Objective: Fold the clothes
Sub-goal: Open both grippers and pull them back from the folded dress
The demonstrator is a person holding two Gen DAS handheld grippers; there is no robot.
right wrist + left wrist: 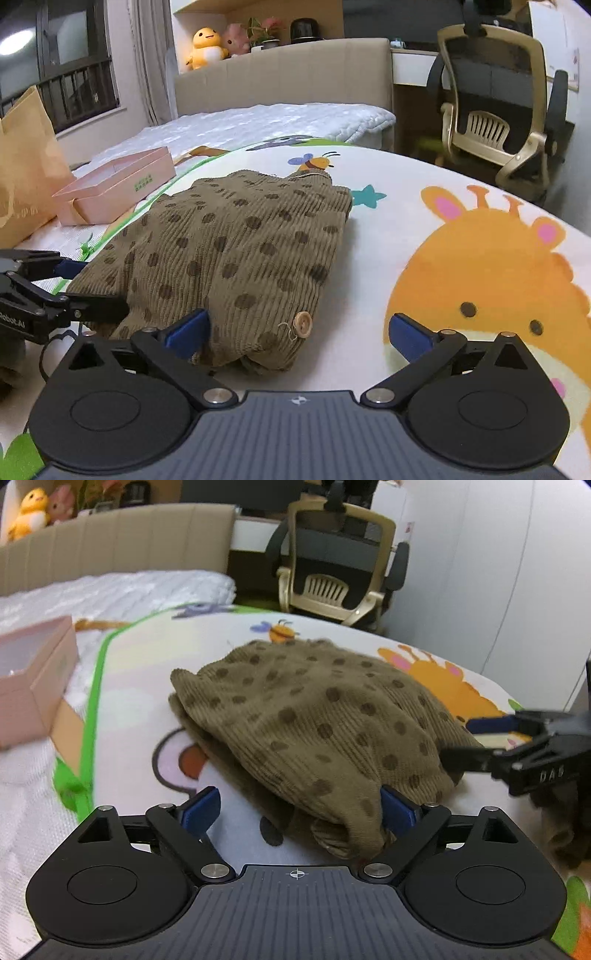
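left gripper side, right-wrist view: "RobotAI", white letters, the first letter cut off at the frame edge
right gripper body, left-wrist view: raised letters that look like "DAS", blurred, not sure
pink box side: small green print, too small to read
paper bag front: pale printed marks, not readable

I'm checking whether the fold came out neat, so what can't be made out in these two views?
- Olive dotted corduroy garment: its underside and inner layers, hidden by the top layer in both views.
- Its near edge, left wrist view: partly covered by the left tool.
- Pink cardboard box: cut off by the left edge, blurred.
- Box label print, right wrist view: too small.
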